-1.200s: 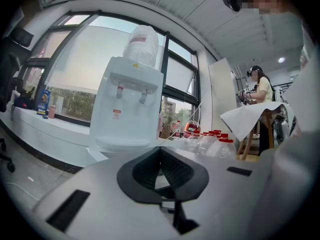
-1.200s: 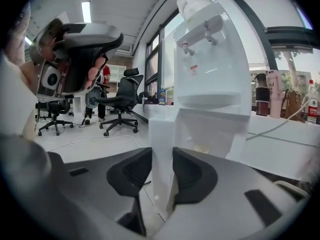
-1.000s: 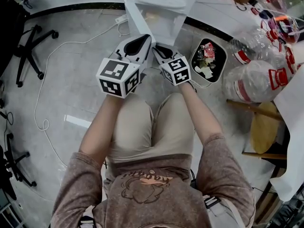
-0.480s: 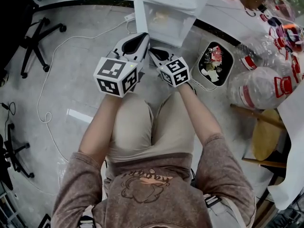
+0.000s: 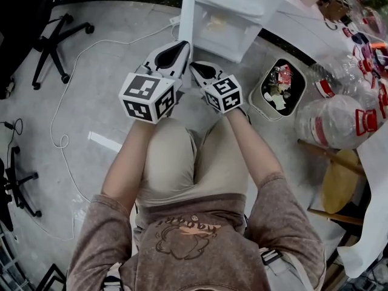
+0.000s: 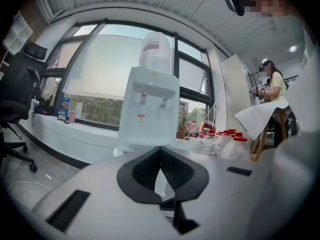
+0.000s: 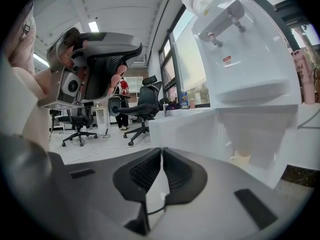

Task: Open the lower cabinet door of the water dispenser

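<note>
Two ribbed black pad pairs together, empty: left hand-held gripper [image 6: 160,150], right hand-held gripper [image 7: 161,150], before boxy white water dispenser [image 6: 150,106].

Office, swivel chairs [image 7: 141,108], water dispenser [image 6: 150,109], wide windows [image 6: 100,71]

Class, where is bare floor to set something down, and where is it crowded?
Free: floor between the office chair and water dispenser, crossed by a white cable. Crowded: right side, with waste bin, bagged bottles and stool.

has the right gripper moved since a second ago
Yes. In the head view the right gripper has shifted left relative to the trash bin, widening the gap between them.
</note>
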